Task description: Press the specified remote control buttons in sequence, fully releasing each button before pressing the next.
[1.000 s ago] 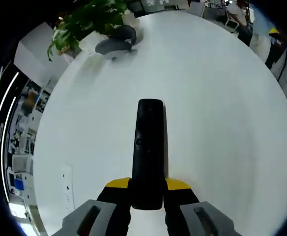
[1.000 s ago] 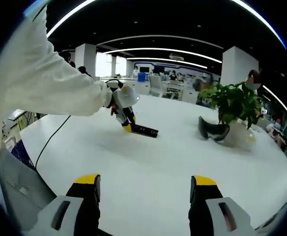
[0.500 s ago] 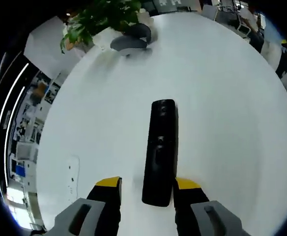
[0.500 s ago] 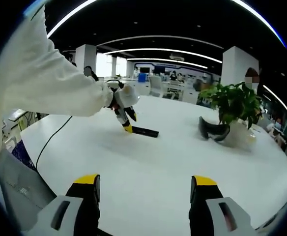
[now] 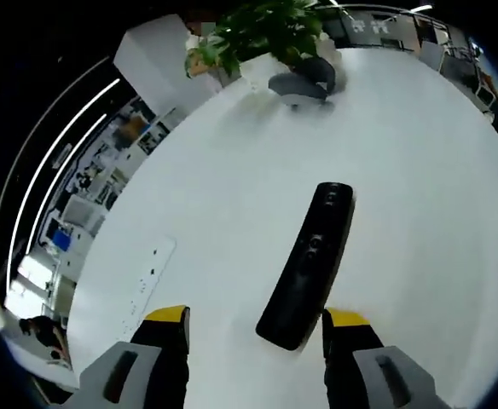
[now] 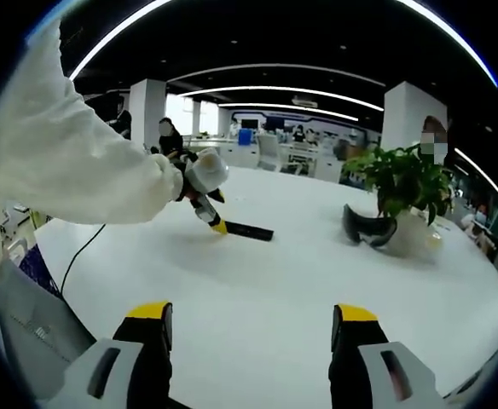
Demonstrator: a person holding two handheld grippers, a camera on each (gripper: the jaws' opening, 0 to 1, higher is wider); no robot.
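A long black remote control (image 5: 309,264) lies flat on the white table (image 5: 419,196), slanting up to the right, with small buttons at its middle. My left gripper (image 5: 257,328) is open; the remote's near end sits between the yellow-tipped jaws, closer to the right one, with a gap on both sides. In the right gripper view, the left gripper (image 6: 217,224) shows far off, held out from a white sleeve (image 6: 70,162), tips at the remote (image 6: 249,230). My right gripper (image 6: 251,324) stands open over bare table with nothing between its jaws.
A potted plant (image 5: 266,30) and a dark curved object (image 5: 304,81) stand at the table's far side; both the plant (image 6: 402,179) and the dark object (image 6: 368,226) are seen from the right gripper too. A white power strip (image 5: 147,285) lies left of the remote. A thin cable (image 6: 87,243) trails over the table's left edge.
My left gripper has opened and let go of the remote, which now lies free and slanted on the table. The left view has swung. The right gripper has not moved.
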